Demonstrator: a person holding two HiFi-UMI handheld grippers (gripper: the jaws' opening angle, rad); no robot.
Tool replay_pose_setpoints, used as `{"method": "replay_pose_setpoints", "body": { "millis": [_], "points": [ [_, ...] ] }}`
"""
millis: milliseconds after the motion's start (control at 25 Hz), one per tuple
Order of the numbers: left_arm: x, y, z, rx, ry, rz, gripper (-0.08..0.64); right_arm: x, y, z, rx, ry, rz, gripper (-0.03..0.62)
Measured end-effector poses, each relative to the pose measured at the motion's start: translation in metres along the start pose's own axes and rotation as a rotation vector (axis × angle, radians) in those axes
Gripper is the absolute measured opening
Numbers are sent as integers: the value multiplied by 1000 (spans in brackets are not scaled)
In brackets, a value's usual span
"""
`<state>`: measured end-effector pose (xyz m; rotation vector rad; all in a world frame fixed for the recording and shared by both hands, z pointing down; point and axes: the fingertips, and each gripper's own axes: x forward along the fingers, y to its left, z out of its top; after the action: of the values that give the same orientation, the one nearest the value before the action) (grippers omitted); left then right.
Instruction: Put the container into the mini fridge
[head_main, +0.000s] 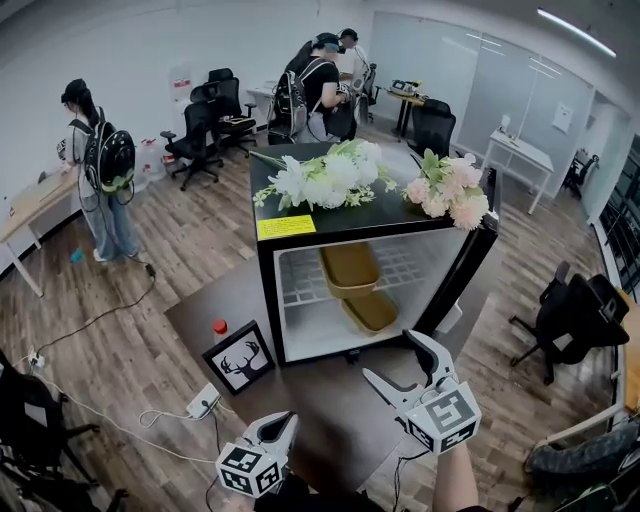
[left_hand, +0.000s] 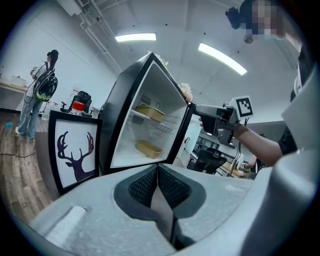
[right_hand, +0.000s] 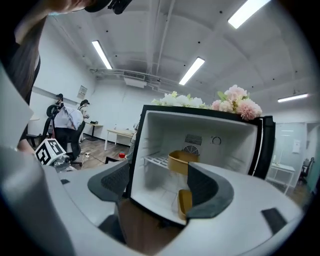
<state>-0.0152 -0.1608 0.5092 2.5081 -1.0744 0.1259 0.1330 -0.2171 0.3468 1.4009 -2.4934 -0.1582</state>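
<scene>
Deer picture (head_main: 240, 358): it stands on the dark table (head_main: 330, 400), ahead of the left jaws and a little to their left, just beside the fridge's left wall.
Left gripper (head_main: 283, 422): it is low and near the person; the jaws are pressed together pad to pad, with nothing between them.
Mini fridge (head_main: 370, 225): it stands ahead of both pairs of jaws, with its door (head_main: 465, 270) open at the right.
Upper container (head_main: 348, 268): tan, on the white wire shelf inside, well beyond the right jaws.
Lower container (head_main: 370, 311): tan, on the fridge floor under the shelf, also apart from the jaws.
Right gripper (head_main: 395, 358): its jaws are spread wide and hold nothing; between them shows only the open fridge.
Flowers (head_main: 325, 178): a white bunch and a pink bunch lie on the fridge's top, above and beyond the jaws.
</scene>
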Motion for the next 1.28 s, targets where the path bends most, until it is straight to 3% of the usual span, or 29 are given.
{"method": "replay_pose_setpoints", "body": {
  "millis": [360,600,760,880,1080,1160,1280],
  "points": [
    [4,-36,-4,11,-10,-47,9,-38,31,-68,214,47,-53,367],
    [6,-57,-16,12,4,-73,9,-67,33,-106,403,35,-159,254],
    [9,-69,-24,14,16,-90,9,-81,44,-130,421,78,-190,204],
    [11,-78,-27,26,19,-97,9,-89,50,-143,445,89,-210,117],
    [9,-85,-33,19,16,-88,9,-97,56,-163,448,120,-251,58],
    [8,-86,-36,11,18,-81,9,-104,55,-168,439,113,-299,13],
    [8,-89,-38,6,14,-76,9,-116,45,-171,443,85,-397,8]
  ]
}}
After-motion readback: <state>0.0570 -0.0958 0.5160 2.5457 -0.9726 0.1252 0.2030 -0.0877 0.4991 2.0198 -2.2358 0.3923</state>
